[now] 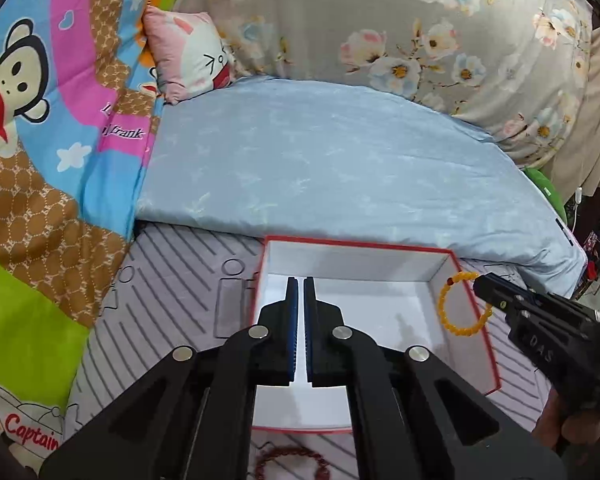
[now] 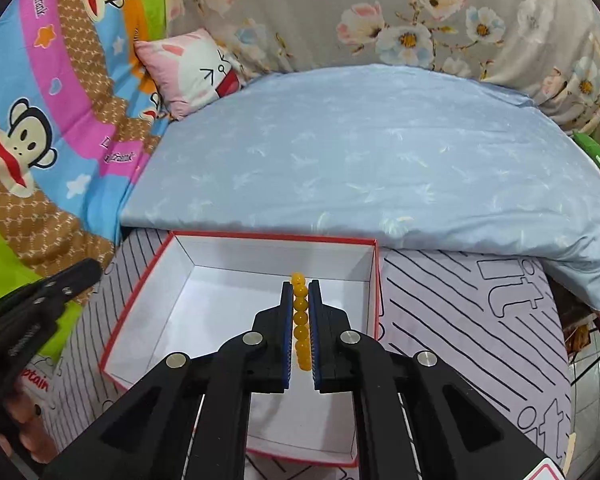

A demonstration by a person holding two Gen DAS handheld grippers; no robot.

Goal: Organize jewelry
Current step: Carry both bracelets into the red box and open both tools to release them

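The left gripper [image 1: 301, 280] had its jaws together with nothing between them, poised over the open white box [image 1: 474, 308] with red edges that sat low in the left wrist view. The right gripper [image 2: 301, 283] had its jaws clamped on a yellow bead bracelet [image 2: 301, 320], the beads stacked in a line between the blue pads [image 2: 288, 332]. In the left wrist view that bracelet [image 1: 450, 312] hung as a loop from the tip of the right gripper [image 1: 480, 284], over the box's right wall at the right of the frame. In the right wrist view the box [image 2: 148, 292] lay in the lower centre, its white floor bare, and the left gripper [image 2: 86, 270] showed at the left edge. A dark red bead bracelet [image 1: 292, 462] lay on the striped sheet [image 1: 172, 292] at the bottom of the left wrist view, just outside the box's near edge and partly hidden by the gripper. A light blue quilt [image 2: 360, 168] lay behind the box, and a pink pillow [image 2: 192, 76] sat in the upper left.
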